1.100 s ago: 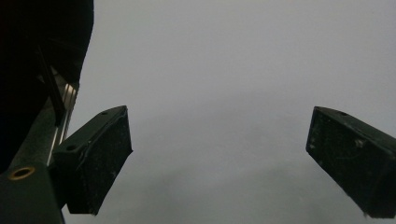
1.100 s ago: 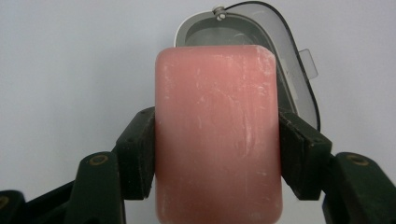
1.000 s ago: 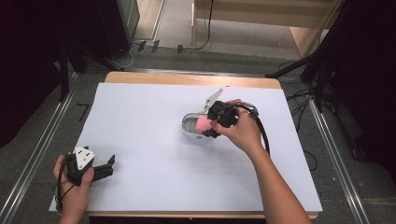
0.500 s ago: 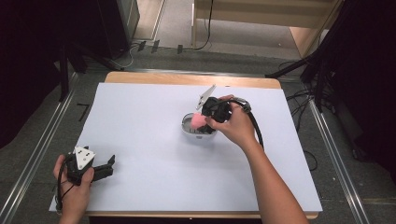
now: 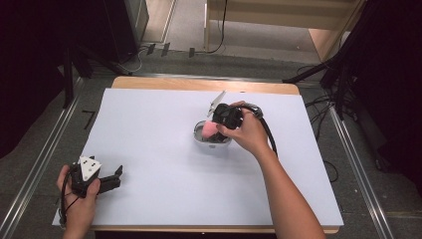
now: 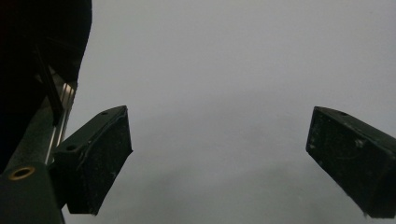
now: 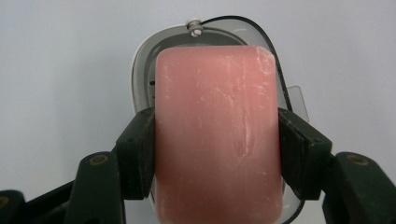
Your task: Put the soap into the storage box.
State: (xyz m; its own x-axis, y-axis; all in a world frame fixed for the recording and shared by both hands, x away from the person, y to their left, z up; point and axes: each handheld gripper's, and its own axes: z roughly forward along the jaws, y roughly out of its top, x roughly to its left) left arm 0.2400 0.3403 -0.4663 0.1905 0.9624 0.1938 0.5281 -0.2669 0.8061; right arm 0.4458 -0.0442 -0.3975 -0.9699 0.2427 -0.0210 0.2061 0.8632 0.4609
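A pink bar of soap (image 7: 217, 135) is clamped between the jaws of my right gripper (image 5: 219, 125), which is shut on it. The soap (image 5: 208, 129) hangs just over an oval white and grey soap dish (image 5: 205, 142) near the table's middle. In the right gripper view the dish (image 7: 142, 60) lies directly behind the bar, mostly covered by it. My left gripper (image 5: 110, 179) rests open at the table's front left corner, with nothing between its fingers (image 6: 93, 158).
A white sheet covers the table (image 5: 164, 169), with a wooden edge at the back. Metal rails (image 5: 42, 164) run along both sides. Cables and dark stands lie beyond the far edge.
My right gripper has carried the soap a little leftwards over the dish and tilted more upright. The left gripper has stayed where it was.
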